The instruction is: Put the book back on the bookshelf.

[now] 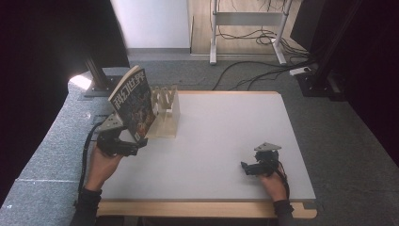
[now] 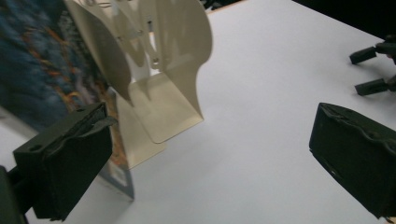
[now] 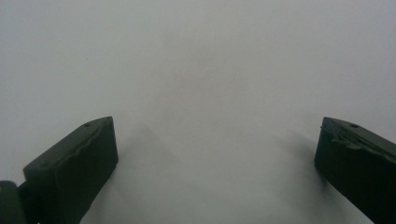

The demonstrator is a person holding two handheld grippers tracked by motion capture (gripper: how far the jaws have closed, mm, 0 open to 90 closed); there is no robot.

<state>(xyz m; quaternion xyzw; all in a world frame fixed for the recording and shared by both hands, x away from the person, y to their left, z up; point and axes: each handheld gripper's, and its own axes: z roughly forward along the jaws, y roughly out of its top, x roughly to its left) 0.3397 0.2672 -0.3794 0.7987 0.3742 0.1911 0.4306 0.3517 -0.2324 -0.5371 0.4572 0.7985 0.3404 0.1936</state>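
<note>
My left gripper [image 2: 205,154] hangs with jaws wide apart beside the book [image 1: 132,104], which leans tilted against the bookend [image 1: 165,113]; I judge placing nearly done, straightening left. My right gripper [image 1: 250,168] rests spread, idle.

magazine [image 1: 134,104] | cover title, large white characters: 科幻世界 | no other legible text

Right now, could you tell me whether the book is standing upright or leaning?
Leaning. The book stands on its lower edge, tilted against the cream bookend; the left gripper is open beside it.
</note>
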